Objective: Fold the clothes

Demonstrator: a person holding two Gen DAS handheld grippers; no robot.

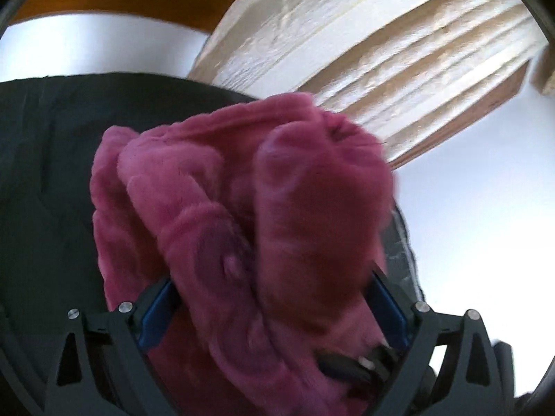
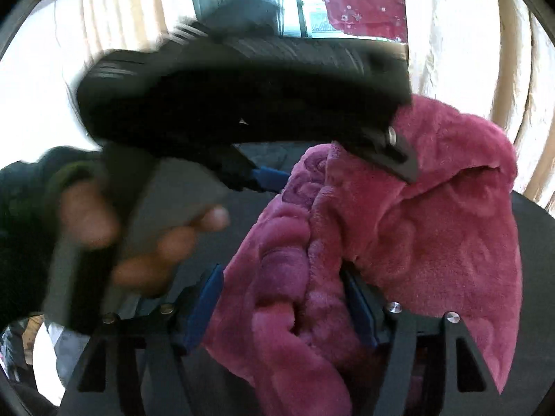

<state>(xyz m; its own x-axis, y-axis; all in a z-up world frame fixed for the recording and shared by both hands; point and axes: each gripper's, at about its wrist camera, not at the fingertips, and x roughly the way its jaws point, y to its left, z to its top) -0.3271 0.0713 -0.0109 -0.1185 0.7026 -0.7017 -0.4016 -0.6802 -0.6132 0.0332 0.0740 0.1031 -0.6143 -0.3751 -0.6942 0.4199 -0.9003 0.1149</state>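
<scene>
- Cloth, pink and fluffy (image 1: 242, 215), sits bunched in a heap on the dark table (image 1: 45, 159), not folded flat yet.
- The left gripper (image 1: 270, 298) squeezes a thick bunch.
- The right gripper (image 2: 281, 308) has cloth between loose jaws; its grip cannot be told.

My two grippers sit in the cloth (image 1: 242, 208). The curtain (image 1: 381, 69) is behind the cloth. The table (image 1: 41, 173) is under it.
</scene>
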